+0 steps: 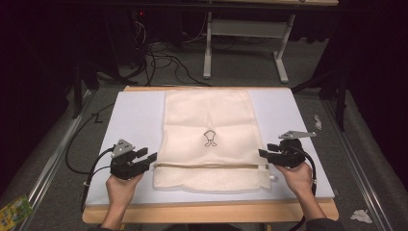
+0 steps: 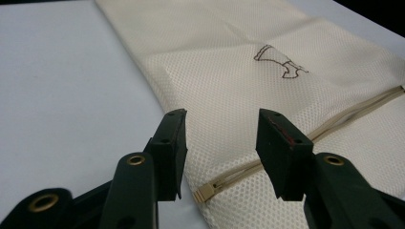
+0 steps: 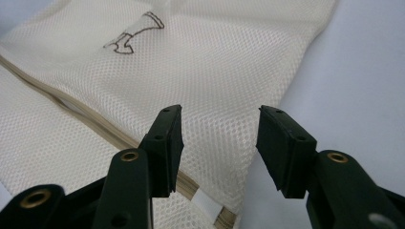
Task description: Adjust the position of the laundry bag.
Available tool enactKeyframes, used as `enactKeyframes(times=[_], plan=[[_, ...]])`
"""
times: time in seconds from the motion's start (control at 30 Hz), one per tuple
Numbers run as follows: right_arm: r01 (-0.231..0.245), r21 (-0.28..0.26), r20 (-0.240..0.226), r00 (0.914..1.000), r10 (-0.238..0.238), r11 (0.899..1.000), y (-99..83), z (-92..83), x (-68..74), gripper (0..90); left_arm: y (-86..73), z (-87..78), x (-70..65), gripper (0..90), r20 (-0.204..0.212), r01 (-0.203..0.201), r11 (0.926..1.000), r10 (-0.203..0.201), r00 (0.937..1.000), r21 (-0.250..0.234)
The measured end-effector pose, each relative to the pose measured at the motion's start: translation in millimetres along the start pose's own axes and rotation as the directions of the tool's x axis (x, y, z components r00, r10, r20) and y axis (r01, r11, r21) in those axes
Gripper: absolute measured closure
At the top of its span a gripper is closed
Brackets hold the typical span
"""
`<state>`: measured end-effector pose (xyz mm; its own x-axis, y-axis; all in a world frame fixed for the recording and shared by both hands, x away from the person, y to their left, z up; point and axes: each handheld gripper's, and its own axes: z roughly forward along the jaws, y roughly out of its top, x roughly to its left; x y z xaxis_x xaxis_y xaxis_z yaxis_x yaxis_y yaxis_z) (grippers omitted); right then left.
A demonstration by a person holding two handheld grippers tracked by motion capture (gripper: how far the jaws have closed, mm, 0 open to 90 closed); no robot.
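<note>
Cream mesh bag [image 1: 208, 137] lies flat at frame center on the white mat [image 1: 134, 115], zipper [image 1: 207, 165] across its lower part. Left gripper [image 1: 150, 157] at lower left, jaws wide, by the zipper end. Right gripper [image 1: 262, 153] at lower right, jaws wide, holding nothing.

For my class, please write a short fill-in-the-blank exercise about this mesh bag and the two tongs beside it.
1. The cream mesh laundry bag lies flat on a ____ mat.
2. The bag's zipper is ____.
3. The left tongs and right tongs both have their jaws ____.
4. A small ____ drawing marks the bag's middle.

Missing words: white; closed; open; brown
</note>
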<state>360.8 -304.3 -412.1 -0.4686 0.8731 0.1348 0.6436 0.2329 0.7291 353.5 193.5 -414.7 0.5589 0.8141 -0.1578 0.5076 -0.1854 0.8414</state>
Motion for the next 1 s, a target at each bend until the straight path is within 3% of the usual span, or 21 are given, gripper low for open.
enactKeyframes(times=[0.4,1.0], plan=[[-0.04,-0.093,0.027,0.9987,0.042,0.995,-7.6,-20.5,-11.7,53.6,5.2,-13.4,6.7,54.2,-0.038,-0.019,0.9989,0.017,0.9991,-0.043],[-0.111,-0.128,0.06,0.991,0.119,0.986,-29.0,-33.3,-36.7,53.8,-5.1,-15.2,22.4,53.9,-0.085,0.018,0.9984,-0.022,0.9961,-0.053]])
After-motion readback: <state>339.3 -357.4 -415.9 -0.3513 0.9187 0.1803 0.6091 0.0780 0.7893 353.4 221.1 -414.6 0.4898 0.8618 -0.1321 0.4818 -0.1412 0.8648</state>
